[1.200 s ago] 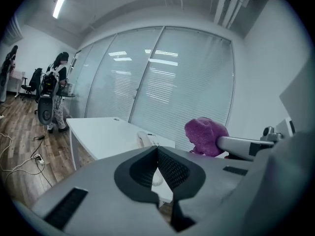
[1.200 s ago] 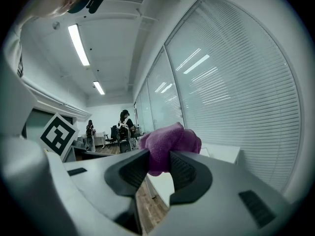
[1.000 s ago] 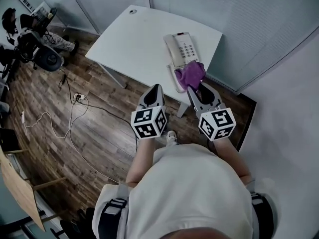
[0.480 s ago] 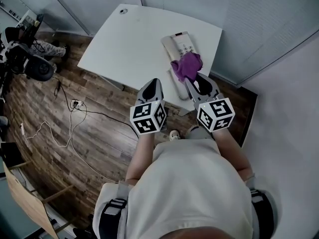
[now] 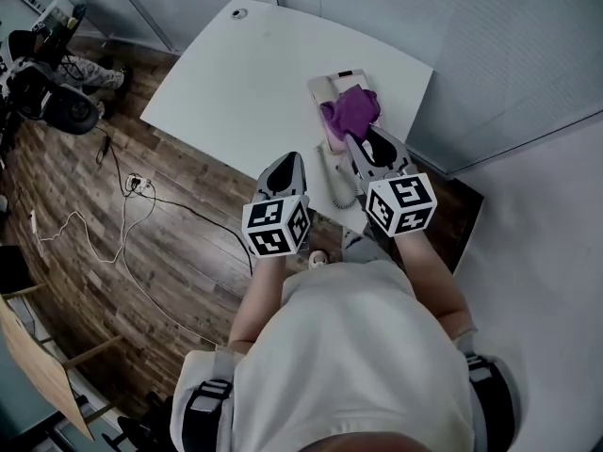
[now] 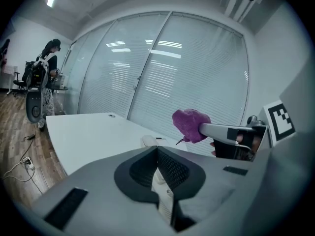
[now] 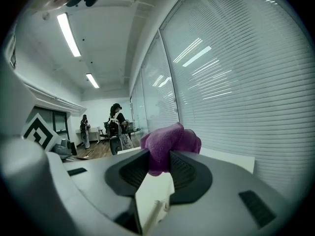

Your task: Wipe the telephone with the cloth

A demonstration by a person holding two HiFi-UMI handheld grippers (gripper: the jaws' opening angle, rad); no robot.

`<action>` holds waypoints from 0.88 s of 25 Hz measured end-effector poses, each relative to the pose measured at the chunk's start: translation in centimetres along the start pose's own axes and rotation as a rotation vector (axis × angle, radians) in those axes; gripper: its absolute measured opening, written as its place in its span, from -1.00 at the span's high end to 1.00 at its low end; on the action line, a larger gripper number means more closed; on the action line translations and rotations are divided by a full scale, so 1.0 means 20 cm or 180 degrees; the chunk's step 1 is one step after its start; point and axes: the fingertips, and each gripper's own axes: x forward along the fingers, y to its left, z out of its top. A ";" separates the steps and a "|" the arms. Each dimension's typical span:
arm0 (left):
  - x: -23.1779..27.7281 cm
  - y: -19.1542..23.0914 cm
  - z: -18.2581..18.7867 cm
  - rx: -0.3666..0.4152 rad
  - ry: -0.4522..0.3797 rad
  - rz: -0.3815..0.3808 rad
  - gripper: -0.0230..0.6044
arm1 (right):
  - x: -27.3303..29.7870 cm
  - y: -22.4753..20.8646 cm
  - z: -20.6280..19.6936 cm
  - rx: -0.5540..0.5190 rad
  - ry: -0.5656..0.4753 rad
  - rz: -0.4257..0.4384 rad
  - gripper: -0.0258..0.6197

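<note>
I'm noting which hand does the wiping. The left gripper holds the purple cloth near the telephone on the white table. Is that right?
Not quite: the right gripper holds the purple cloth, jaws shut on it, as the right gripper view shows. The left gripper is shut on nothing. The cloth is indeed near the telephone on the white table.

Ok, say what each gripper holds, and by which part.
The right gripper pinches the purple cloth by a bunched fold, the rest bulging beyond its jaws. The left gripper is shut, empty.
</note>
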 end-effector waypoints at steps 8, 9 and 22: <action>0.14 0.02 0.00 -0.0122 0.0056 0.0171 0.86 | 0.28 -0.17 0.03 -0.0116 0.0151 0.0149 0.53; 0.14 0.02 -0.01 -0.0125 0.0061 0.0184 0.86 | 0.31 -0.18 0.03 -0.0130 0.0160 0.0152 0.53; 0.33 0.16 -0.04 -0.0220 0.0171 0.0351 0.86 | 0.78 -0.34 -0.13 -0.0307 0.0537 0.0230 0.53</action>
